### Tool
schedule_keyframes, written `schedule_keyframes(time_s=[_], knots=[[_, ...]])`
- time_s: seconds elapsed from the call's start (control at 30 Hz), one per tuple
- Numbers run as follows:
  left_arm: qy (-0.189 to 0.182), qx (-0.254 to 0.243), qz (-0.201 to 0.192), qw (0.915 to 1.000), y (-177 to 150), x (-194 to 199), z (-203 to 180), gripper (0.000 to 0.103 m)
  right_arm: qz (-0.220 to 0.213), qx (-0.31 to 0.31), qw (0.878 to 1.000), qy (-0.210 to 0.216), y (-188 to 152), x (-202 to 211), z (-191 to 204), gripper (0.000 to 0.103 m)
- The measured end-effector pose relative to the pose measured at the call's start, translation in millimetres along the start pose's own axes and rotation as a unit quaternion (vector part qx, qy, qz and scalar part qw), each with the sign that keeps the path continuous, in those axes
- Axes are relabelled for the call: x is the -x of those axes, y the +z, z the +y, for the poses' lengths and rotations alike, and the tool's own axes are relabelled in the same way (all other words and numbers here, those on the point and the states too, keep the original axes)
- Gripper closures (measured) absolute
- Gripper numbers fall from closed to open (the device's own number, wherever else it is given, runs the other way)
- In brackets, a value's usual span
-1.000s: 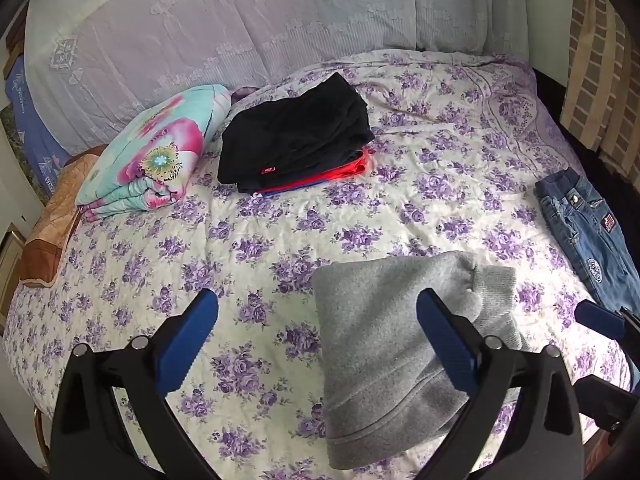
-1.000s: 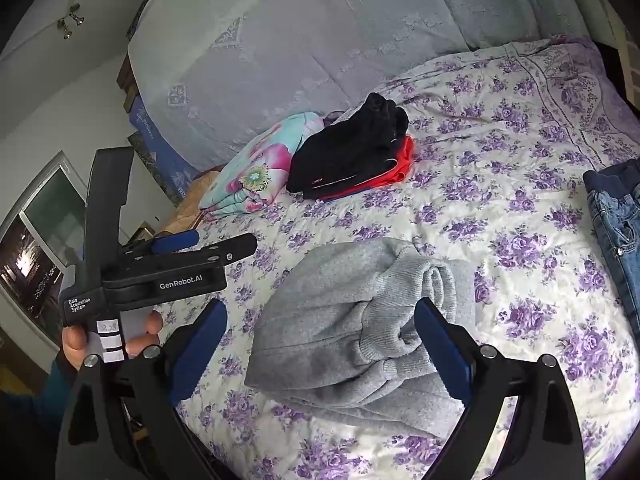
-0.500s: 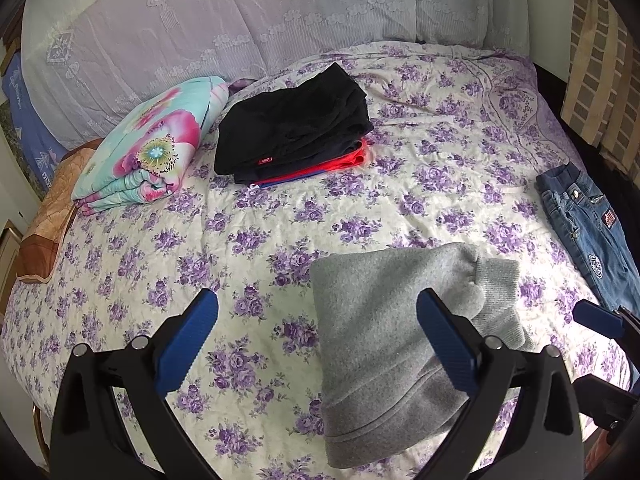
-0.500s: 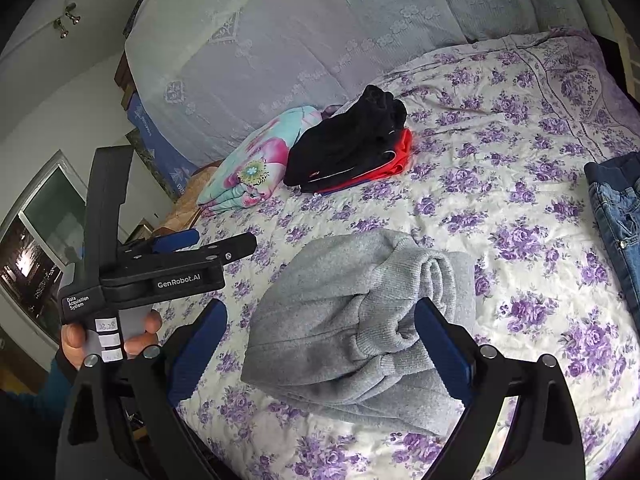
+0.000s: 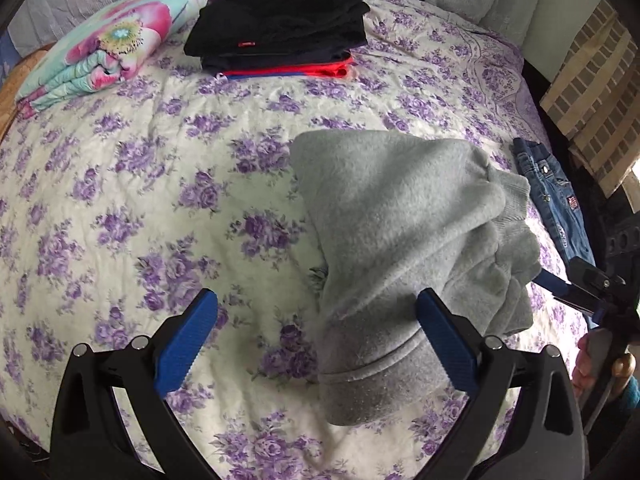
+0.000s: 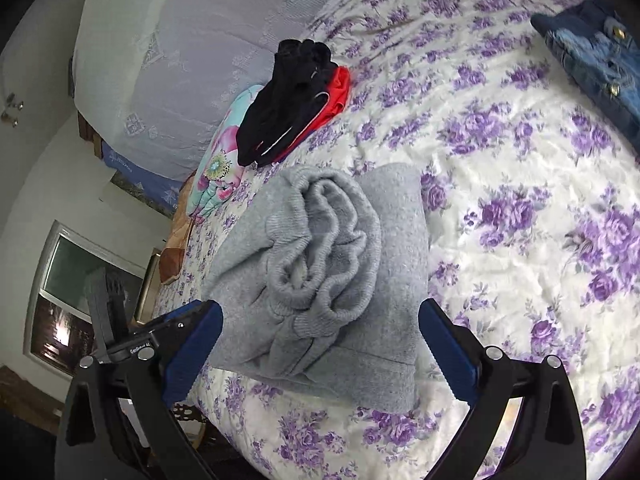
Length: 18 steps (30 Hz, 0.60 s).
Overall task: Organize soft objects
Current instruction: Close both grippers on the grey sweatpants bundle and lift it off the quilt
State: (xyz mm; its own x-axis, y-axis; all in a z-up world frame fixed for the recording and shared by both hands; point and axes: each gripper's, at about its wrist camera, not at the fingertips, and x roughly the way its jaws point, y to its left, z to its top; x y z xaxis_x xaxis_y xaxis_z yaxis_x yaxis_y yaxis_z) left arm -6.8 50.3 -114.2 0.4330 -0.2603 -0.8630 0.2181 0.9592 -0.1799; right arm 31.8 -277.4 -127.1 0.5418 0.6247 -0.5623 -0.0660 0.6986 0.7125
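Note:
A folded grey sweatshirt point(image 5: 404, 240) point(image 6: 320, 276) lies on the purple-flowered bedspread point(image 5: 140, 184) point(image 6: 520, 168). My left gripper point(image 5: 316, 336) is open close over its near hem, the right-hand finger against the fabric. My right gripper point(image 6: 320, 344) is open too, its blue fingers straddling the sweatshirt's bunched end without closing on it. A stack of folded black and red clothes point(image 5: 280, 28) point(image 6: 292, 104) sits at the far side. Blue jeans point(image 5: 556, 204) point(image 6: 592, 52) lie off to the right.
A folded floral quilt point(image 5: 100, 48) point(image 6: 218, 168) rests beside the black stack, with a lace-covered headboard point(image 6: 180, 40) behind. A window point(image 6: 76, 296) shows past the bed's left edge. A hand point(image 5: 588, 360) holds the other gripper at the right.
Both grippers have moved down and in close to the grey sweatshirt, which now fills much more of each view. The right view has tilted. Nothing on the bed has shifted.

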Motion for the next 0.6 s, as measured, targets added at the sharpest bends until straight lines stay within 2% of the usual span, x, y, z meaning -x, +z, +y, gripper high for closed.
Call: schedule_keyframes(time_s=[0.07, 0.13, 0.27, 0.33, 0.43, 0.6], knots=[[-0.018, 0.005, 0.004, 0.9998, -2.1, -5.1, -1.2, 0.006, 0.012, -0.019, 1.0, 0.002, -1.5, -10.1, -8.1, 0.004], [-0.021, 0.011, 0.006, 0.9997, -2.1, -5.2, -1.2, 0.006, 0.003, -0.023, 1.0, -0.004, -2.4, -11.4, -7.7, 0.004], [-0.004, 0.008, -0.001, 1.0, 0.2, 3.8, 0.9, 0.006, -0.026, -0.007, 0.999, 0.034, 6.7, -1.0, 4.5, 0.004], [0.004, -0.004, 0.0, 1.0, 0.7, 4.7, -1.6, 0.006, -0.014, 0.0, 1.0, 0.019, 11.7, -5.1, 6.3, 0.004], [-0.001, -0.013, 0.008, 0.9999, -0.5, 1.3, -7.0, 0.006, 0.0, -0.027, 1.0, 0.009, 9.1, -11.2, -6.1, 0.004], [-0.032, -0.009, 0.032, 0.9989, -3.3, -18.7, -9.2, 0.005, 0.027, -0.09, 0.995, 0.031, -0.1, -21.4, -38.4, 0.004]])
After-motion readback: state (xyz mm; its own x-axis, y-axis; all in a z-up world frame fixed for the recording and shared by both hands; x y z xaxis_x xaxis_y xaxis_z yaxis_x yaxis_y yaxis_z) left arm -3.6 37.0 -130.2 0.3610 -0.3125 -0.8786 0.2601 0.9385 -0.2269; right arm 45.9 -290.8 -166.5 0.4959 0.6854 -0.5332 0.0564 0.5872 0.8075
